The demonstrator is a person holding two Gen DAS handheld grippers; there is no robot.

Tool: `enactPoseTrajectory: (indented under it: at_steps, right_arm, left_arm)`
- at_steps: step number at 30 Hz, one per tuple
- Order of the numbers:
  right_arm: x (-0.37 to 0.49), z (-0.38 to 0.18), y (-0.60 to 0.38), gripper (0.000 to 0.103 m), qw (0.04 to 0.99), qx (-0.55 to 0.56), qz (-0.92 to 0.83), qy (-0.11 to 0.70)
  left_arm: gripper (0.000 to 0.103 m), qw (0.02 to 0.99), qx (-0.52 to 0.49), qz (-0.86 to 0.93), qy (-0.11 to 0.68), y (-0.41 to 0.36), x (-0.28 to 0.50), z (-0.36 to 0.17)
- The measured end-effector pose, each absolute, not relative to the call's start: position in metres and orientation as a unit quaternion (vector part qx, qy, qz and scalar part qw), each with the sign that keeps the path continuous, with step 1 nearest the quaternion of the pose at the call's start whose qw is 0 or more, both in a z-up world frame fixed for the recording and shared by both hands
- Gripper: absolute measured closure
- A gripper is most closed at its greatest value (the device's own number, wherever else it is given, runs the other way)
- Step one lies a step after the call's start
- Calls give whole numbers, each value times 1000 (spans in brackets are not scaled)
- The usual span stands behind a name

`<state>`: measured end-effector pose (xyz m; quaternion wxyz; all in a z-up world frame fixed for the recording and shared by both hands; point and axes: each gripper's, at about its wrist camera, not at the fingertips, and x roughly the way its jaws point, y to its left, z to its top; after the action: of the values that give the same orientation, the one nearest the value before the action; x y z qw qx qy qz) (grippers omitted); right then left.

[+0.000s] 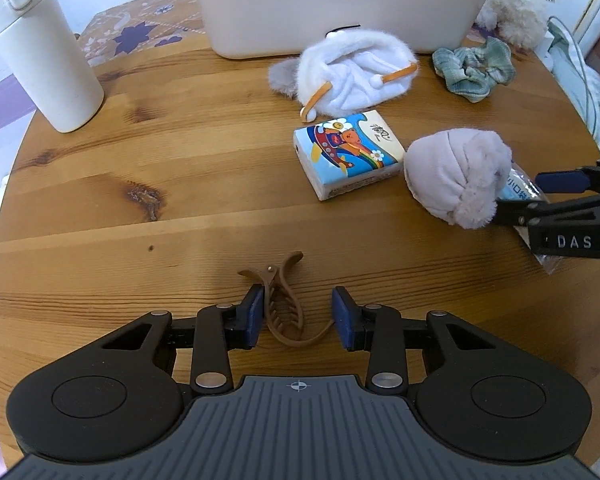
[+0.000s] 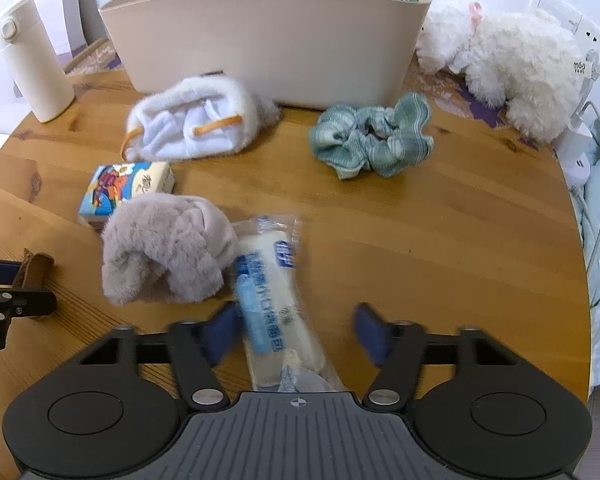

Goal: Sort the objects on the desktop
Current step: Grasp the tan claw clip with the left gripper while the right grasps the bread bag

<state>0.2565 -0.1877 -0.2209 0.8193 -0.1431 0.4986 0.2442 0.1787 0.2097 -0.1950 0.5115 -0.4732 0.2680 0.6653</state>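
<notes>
A brown claw hair clip [image 1: 284,312] lies on the round wooden table [image 1: 140,200] between the pads of my left gripper [image 1: 296,316]. The left pad touches it and the right pad stands a little apart, so the gripper is open. In the right wrist view a clear-wrapped bread packet [image 2: 268,280] lies between the blurred fingers of my right gripper [image 2: 296,334]. That gripper is open too, its right finger well clear of the wrapper. A lilac fuzzy bundle [image 2: 164,248] touches the packet's left side. A cartoon tissue pack [image 1: 348,156] lies beyond it.
A beige bin [image 2: 268,40] stands at the back with packets inside. In front of it lie a white fluffy item with orange straps [image 1: 356,72] and a green scrunchie [image 2: 372,136]. A white bottle [image 1: 40,52] stands back left, a white plush toy [image 2: 508,64] and cables back right.
</notes>
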Motion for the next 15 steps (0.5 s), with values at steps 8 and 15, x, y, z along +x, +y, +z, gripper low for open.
enactPoseTrajectory:
  at_steps: [8,15]
  right_arm:
    - [256,-218,-197,76,818,-132,240,505]
    - [263,-198,-214,76,833,-113,239,485]
  left_arm:
    - [66,516,-485,663,244,206,166,-194]
    - [66,527,-477,665,227,206,152,-180]
